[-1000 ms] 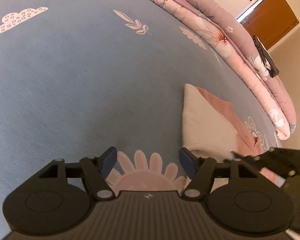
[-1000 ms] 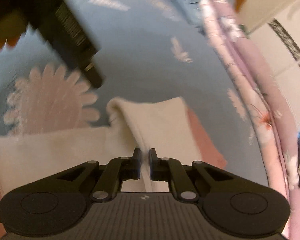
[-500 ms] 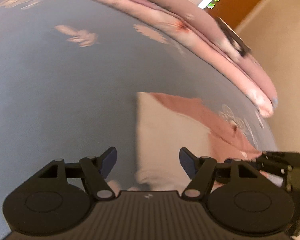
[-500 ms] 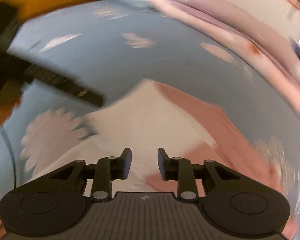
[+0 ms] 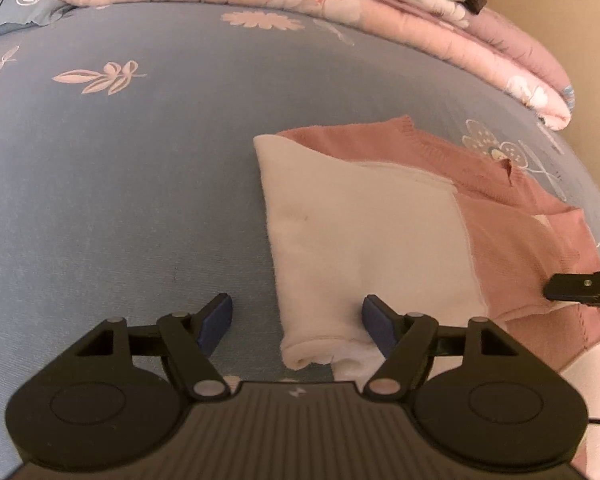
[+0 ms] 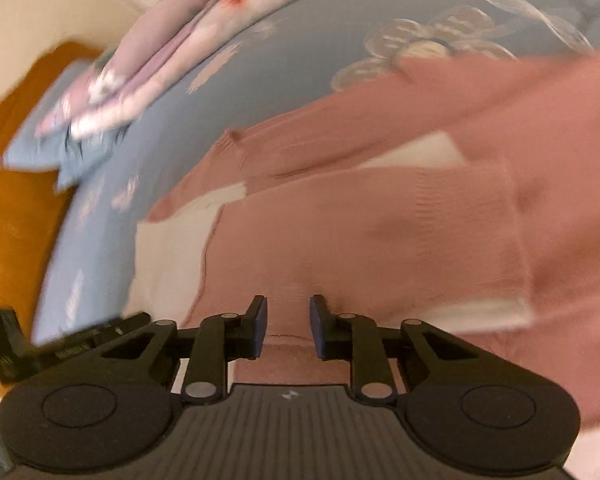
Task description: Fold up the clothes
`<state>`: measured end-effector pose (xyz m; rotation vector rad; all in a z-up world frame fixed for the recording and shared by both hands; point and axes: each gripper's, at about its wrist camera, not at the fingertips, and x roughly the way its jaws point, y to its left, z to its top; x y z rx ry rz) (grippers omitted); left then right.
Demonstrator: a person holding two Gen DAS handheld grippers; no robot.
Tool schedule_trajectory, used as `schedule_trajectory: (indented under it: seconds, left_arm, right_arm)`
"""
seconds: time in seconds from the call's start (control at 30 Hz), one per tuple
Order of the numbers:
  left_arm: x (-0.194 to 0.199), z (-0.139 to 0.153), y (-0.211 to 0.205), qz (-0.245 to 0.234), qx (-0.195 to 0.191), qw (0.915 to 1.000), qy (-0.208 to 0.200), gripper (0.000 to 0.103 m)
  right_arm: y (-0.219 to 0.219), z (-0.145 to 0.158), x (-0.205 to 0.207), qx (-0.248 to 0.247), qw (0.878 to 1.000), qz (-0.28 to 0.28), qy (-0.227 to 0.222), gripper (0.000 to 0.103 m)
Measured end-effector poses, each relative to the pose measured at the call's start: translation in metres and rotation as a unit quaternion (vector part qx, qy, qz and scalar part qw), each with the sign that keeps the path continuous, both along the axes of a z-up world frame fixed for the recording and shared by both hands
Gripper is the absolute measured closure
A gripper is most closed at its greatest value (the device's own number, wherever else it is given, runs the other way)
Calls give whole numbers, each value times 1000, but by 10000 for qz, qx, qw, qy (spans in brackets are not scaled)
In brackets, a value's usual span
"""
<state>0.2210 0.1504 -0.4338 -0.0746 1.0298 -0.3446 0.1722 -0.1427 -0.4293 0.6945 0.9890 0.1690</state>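
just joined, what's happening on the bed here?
A person with handheld tongs in each hand is folding a pink-and-white sweater on a blue bedsheet. A white sleeve is folded over the body. The left tongs are open over the sleeve's cuff; the right tongs, jaws just closing somewhat, hover open over the pink knit, gripping nothing.

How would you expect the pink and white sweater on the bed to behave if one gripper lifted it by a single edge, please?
The pink and white sweater would probably sag and unfold: it already lies in soft folds, with a rolled cuff near the left gripper. Its ribbed knit looks grippy, so slipping seems unlikely. It appears light, and pushing it would likely bunch it on the blue bedsheet.
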Motion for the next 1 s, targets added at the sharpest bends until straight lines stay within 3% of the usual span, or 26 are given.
schedule_trajectory:
  seconds: [0.07, 0.1, 0.17, 0.27, 0.33, 0.47, 0.6, 0.7, 0.87, 1.0]
  left_arm:
    - [2, 15, -5, -82, -185, 9998, -83, 33]
    - [3, 23, -8, -124, -282, 9994, -128, 33]
    - [2, 40, -21, -371, -720, 9960, -366, 31]
    - [3, 49, -55, -984, -1656, 9805, -384, 30]
    - [2, 42, -83, -1457, -1936, 9697, -298, 30]
    - [1, 16, -111, -1919, -1863, 9636, 20, 30]
    - [1, -3, -100, -1916, -1871, 9633, 171, 28]
    - [5, 5, -105, -1921, -1709, 9657, 357, 29]
    - [10, 30, -129, -2128, -1674, 9623, 257, 29]
    - [6, 28, -151, -2361, -1694, 9565, 272, 29]
  right_arm:
    - [-1, 13, 4, -214, 9996, 4, -191, 61]
    - [-2, 20, 6, -332, 9990, 9, -292, 59]
    - [-12, 21, 10, -112, 9987, -213, -440, 57]
    - [-28, 14, 17, 198, 9965, -575, -565, 57]
    - [-36, -1, 21, 358, 9958, -724, -439, 57]
    - [-56, -11, 5, 240, 9946, -950, -350, 57]
    - [-87, -16, -26, 307, 9911, -1248, -361, 58]
    - [-102, -17, -40, 164, 9883, -1506, -161, 56]
    - [-116, 16, -63, -24, 9799, -1807, -847, 56]
    - [-154, -5, -87, 241, 9639, -2547, -734, 55]
